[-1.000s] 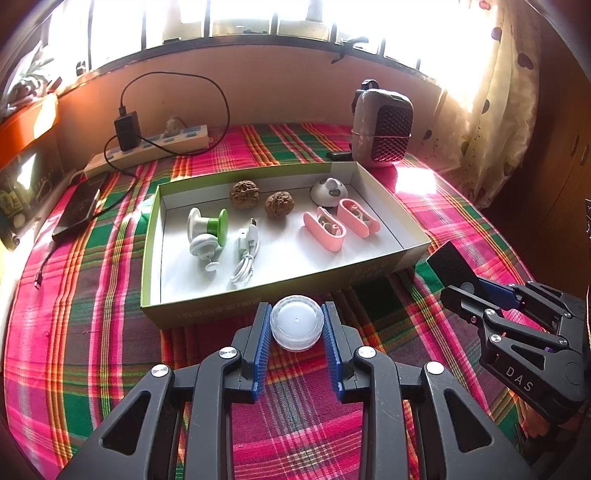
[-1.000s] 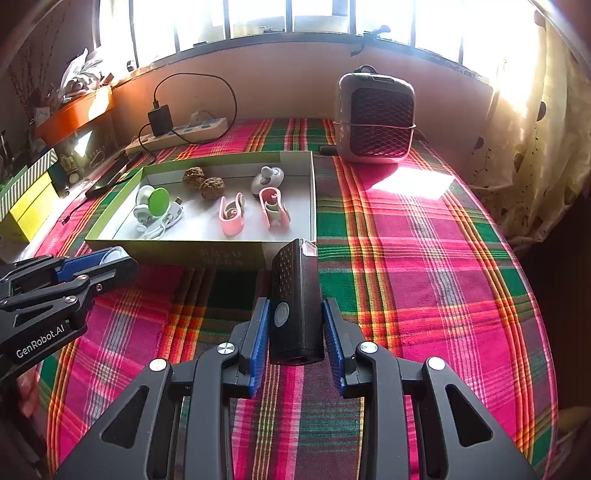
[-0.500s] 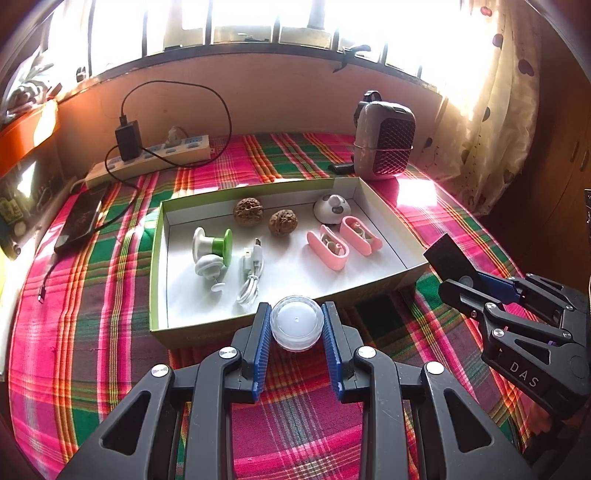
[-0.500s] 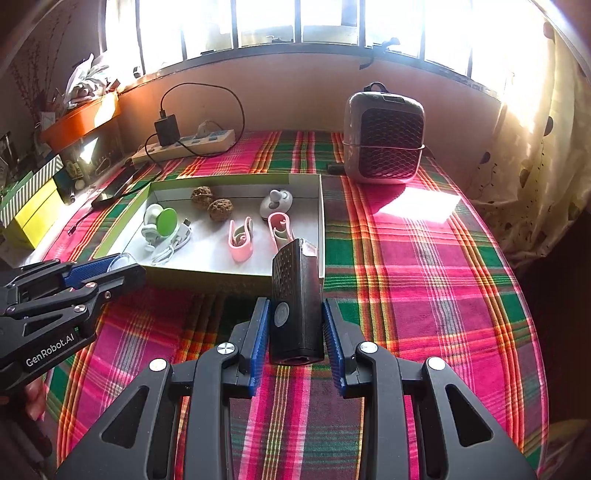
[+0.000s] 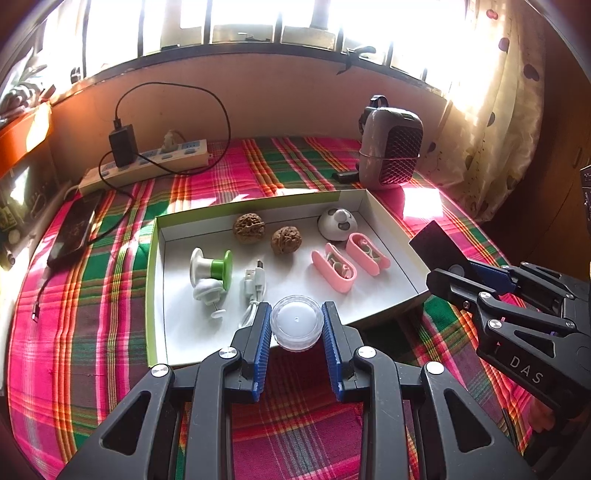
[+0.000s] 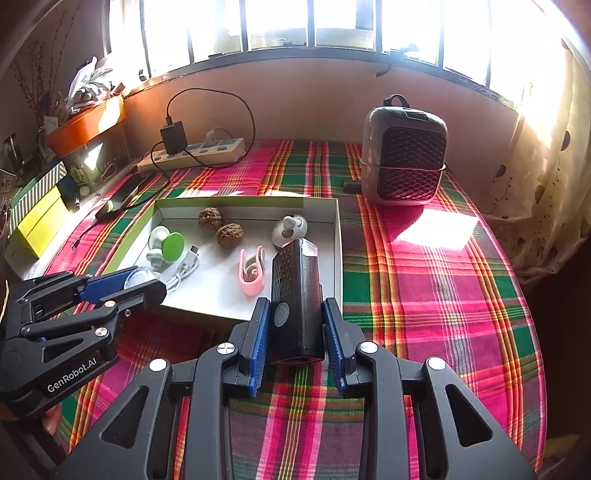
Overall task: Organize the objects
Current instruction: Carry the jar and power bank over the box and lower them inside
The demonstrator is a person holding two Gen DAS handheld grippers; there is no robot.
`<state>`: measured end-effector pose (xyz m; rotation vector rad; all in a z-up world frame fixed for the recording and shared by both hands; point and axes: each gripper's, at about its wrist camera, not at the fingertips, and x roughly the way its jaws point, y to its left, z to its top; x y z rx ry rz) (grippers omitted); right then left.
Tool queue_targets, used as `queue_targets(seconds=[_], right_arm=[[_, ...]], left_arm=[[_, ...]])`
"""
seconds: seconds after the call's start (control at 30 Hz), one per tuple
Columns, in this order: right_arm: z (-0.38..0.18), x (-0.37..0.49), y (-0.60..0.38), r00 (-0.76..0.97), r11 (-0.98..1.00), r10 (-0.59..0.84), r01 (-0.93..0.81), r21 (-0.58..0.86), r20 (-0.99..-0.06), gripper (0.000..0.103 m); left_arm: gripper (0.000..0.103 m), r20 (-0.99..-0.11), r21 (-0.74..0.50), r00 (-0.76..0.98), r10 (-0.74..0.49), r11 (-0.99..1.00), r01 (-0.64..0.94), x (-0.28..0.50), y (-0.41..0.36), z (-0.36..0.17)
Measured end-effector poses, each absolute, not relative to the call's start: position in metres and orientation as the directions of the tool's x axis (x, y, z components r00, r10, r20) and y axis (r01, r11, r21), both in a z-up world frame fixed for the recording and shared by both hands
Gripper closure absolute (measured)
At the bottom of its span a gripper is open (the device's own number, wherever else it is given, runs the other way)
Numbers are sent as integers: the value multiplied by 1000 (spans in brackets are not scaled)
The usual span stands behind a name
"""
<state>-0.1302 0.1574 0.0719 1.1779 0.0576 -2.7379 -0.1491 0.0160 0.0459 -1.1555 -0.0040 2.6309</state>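
Two walnuts [image 5: 249, 228] and two pink cases [image 5: 334, 266] lie in your tray [image 5: 155, 280]; your left gripper [image 5: 295, 326] clamps one clear jar [image 5: 296, 326], your right gripper [image 6: 295, 325] one black device [image 6: 295, 295].

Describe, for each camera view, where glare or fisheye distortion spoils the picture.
Left wrist view: the window is blown out white, the curtain glows, and the wall bows. Right wrist view: a sunlit patch glares on the tablecloth; the corners go dark.
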Motion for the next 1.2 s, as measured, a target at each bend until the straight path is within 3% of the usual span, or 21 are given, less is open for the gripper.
queue_targets(seconds=[1.2], right_arm=[[45, -207, 136, -604, -973, -190, 219, 68, -774, 73]], left_arm=[[78, -762, -111, -598, 246, -961, -254, -203, 28, 17]])
